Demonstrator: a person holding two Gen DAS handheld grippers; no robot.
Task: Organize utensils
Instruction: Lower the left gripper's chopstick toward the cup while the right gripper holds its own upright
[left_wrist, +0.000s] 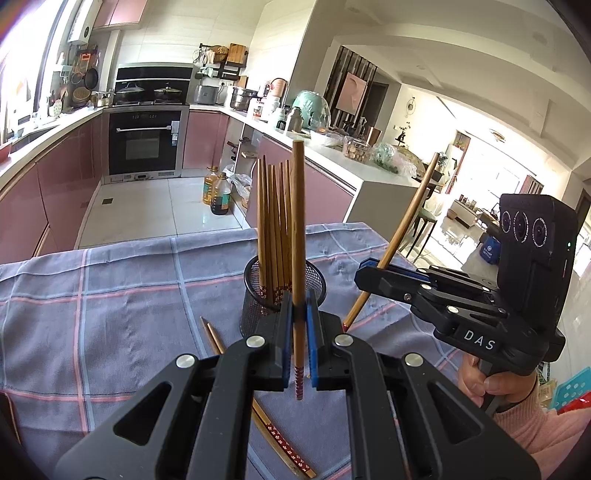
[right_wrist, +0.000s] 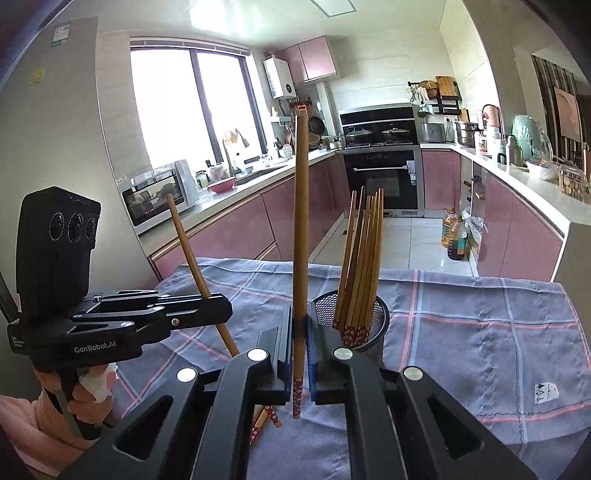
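Left hand-held gripper (left_wrist: 298, 343) clenched on one upright chopstick (left_wrist: 297, 236), right hand-held gripper (right_wrist: 300, 354) likewise on another chopstick (right_wrist: 300, 229); mesh holder (left_wrist: 255, 291) mid-tabletop (left_wrist: 110, 295), already bristling; best lowered one at a time, patterned end down, releasing only inside the rim.

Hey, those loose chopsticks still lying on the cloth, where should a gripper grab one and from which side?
Take a loose chopstick mid-shaft, from straight above, jaws across its width. It lies flat on the checked cloth, so only the top and sides are open.
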